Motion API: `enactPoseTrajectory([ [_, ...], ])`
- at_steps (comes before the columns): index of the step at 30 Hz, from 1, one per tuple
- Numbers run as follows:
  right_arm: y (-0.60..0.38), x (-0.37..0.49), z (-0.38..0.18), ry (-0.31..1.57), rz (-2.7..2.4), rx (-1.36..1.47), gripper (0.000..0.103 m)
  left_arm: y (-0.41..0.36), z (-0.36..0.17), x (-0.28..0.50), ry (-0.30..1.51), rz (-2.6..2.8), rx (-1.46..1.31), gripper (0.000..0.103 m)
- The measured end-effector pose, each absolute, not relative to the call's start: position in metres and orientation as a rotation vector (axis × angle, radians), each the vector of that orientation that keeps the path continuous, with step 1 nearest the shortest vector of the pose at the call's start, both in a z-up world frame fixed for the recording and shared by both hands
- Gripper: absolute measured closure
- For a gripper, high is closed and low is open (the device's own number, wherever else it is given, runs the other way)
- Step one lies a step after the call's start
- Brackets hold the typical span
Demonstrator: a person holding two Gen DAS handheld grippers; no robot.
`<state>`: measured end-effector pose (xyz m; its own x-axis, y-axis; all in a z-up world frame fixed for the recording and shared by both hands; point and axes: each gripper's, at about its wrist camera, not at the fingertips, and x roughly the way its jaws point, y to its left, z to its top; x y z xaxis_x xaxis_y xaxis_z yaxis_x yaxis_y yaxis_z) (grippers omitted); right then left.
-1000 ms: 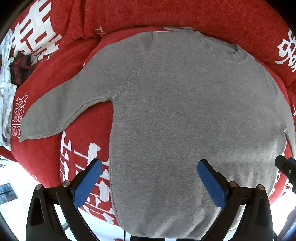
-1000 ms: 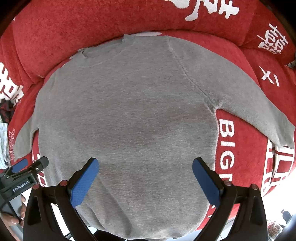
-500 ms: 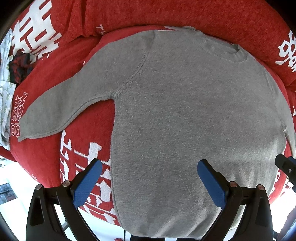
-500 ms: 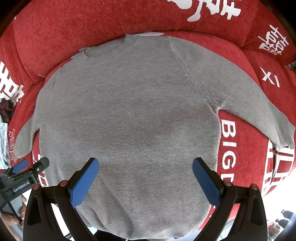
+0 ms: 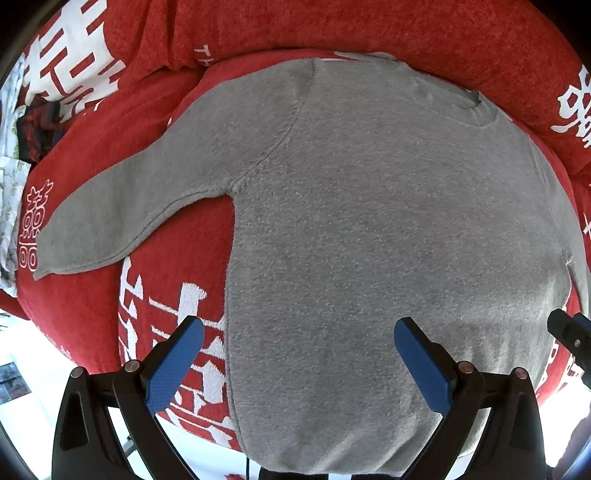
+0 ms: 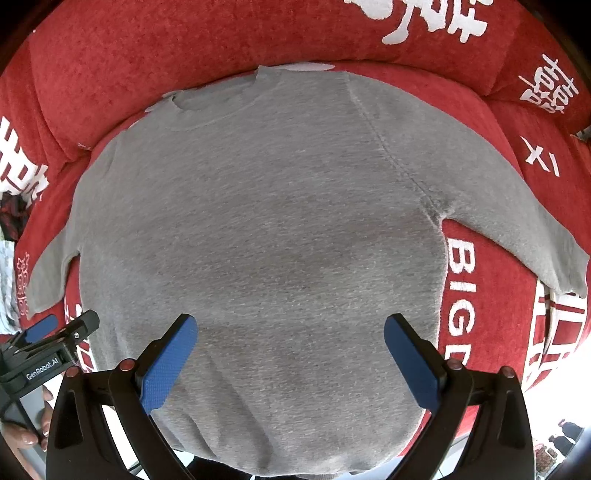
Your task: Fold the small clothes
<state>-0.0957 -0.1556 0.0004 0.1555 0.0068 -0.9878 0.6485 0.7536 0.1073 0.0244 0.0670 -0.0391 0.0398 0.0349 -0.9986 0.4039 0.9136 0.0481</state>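
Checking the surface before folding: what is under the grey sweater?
The sweater lies flat on a red cover with white characters, which shows around its body and under both sleeves. Whatever print or object sits beneath the body is covered.

A red cushion (image 5: 92, 302) with white characters fills the view; dark patterned cloth (image 5: 37, 129) lies at ten o'clock.

Red sofa (image 5: 369, 33) with white characters, bright floor (image 5: 22, 413) below

We count: one grey sweater (image 5: 369, 240), one red blanket (image 5: 177, 273), two grippers, left gripper (image 5: 299, 358) and right gripper (image 6: 291, 350).
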Motion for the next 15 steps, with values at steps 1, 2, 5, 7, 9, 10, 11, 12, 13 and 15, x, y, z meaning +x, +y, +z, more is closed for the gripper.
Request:
enactPoseTrajectory([
  [1,-0.156,-0.096,0.0,1.351,-0.5,0.597,0.002,0.067,-0.039,0.024,1.515,-0.292,0.357,0.0],
  [2,-0.156,-0.095,0.0,1.352,-0.5,0.596,0.002,0.068,-0.039,0.025,1.515,-0.292,0.354,0.0],
  [5,-0.153,-0.095,0.001,1.351,-0.5,0.594,0.002,0.07,-0.039,0.026,1.516,-0.293,0.348,0.0],
  [7,-0.153,-0.095,0.001,1.351,-0.5,0.594,0.002,0.071,-0.039,0.026,1.516,-0.292,0.346,0.0],
  [9,-0.151,-0.094,0.002,1.352,-0.5,0.595,0.002,0.073,-0.039,0.026,1.517,-0.292,0.344,0.0],
  [10,-0.152,-0.094,0.001,1.352,-0.5,0.594,0.002,0.074,-0.039,0.027,1.517,-0.293,0.342,0.0],
  [11,-0.152,-0.094,0.001,1.352,-0.499,0.594,0.002,0.074,-0.039,0.027,1.518,-0.293,0.341,0.0],
  [12,-0.15,-0.093,0.002,1.353,-0.499,0.591,0.002,0.075,-0.039,0.026,1.52,-0.295,0.339,0.0],
  [13,-0.148,-0.093,0.002,1.354,-0.498,0.59,0.002,0.077,-0.04,0.027,1.52,-0.296,0.338,0.0],
  [15,-0.145,-0.091,0.003,1.356,-0.496,0.586,0.002,0.078,-0.04,0.026,1.522,-0.299,0.333,0.0],
])
